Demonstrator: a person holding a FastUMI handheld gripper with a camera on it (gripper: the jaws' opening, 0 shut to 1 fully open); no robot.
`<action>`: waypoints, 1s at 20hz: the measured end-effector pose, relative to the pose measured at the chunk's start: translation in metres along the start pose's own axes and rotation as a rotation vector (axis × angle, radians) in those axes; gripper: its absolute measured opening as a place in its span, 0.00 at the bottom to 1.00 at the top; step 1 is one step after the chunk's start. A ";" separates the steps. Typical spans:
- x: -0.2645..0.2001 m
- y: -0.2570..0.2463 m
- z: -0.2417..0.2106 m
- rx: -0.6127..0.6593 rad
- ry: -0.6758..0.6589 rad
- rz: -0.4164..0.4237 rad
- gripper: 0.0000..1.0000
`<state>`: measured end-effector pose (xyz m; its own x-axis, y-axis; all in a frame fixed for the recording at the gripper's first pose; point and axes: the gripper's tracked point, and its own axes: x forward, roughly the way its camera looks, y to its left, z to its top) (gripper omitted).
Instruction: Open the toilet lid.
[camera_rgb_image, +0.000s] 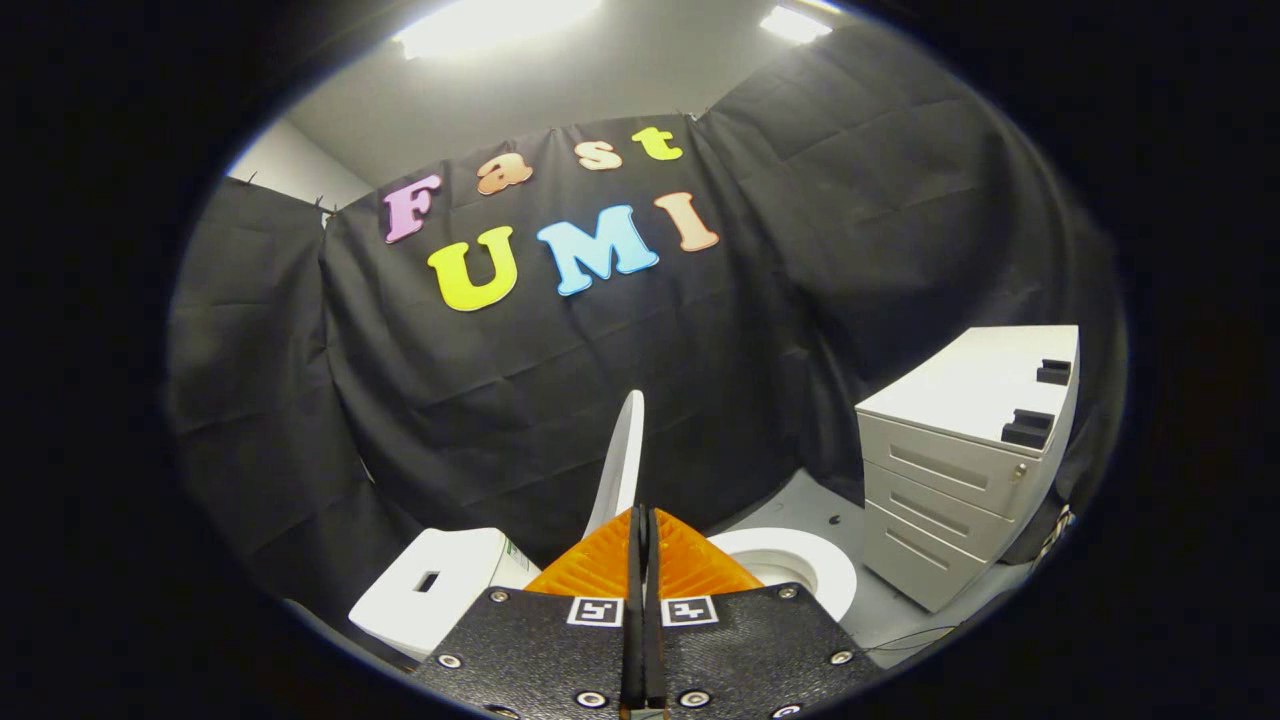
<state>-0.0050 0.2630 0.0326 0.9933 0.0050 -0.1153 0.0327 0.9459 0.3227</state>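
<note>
Two fingers of the hand-held gripper (641, 520) stand pressed together, only a hairline seam between them, with nothing caught in that seam. Directly beyond their tips rises the white toilet lid (620, 465), seen edge-on and standing nearly upright, leaning slightly toward the black cloth wall (480, 370) behind it. Whether the fingertips touch the lid's lower edge cannot be told, since the fingers themselves cover that spot.

To the right of the fingers lies the open toilet seat (800, 565), a white ring around the bowl, partly hidden by the gripper's body. To the left sits the white cistern (430, 590) (a small rectangular slot shows in its flat top), close against the cloth.

Farther right, well apart from the toilet, a pale drawer cabinet (960, 460) stands on the grey floor (880, 605), three drawer fronts facing the toilet and two small dark blocks (1040, 400) resting on its top. Two ceiling lights (500, 25) glare above the booth.
</note>
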 end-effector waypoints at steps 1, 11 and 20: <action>0.000 0.004 0.001 -0.012 -0.003 0.002 0.00; -0.001 0.051 0.009 -0.097 -0.016 0.048 0.00; -0.003 0.102 0.009 -0.174 -0.025 0.101 0.00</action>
<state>-0.0033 0.3571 0.0741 0.9931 0.0967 -0.0668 -0.0847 0.9828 0.1640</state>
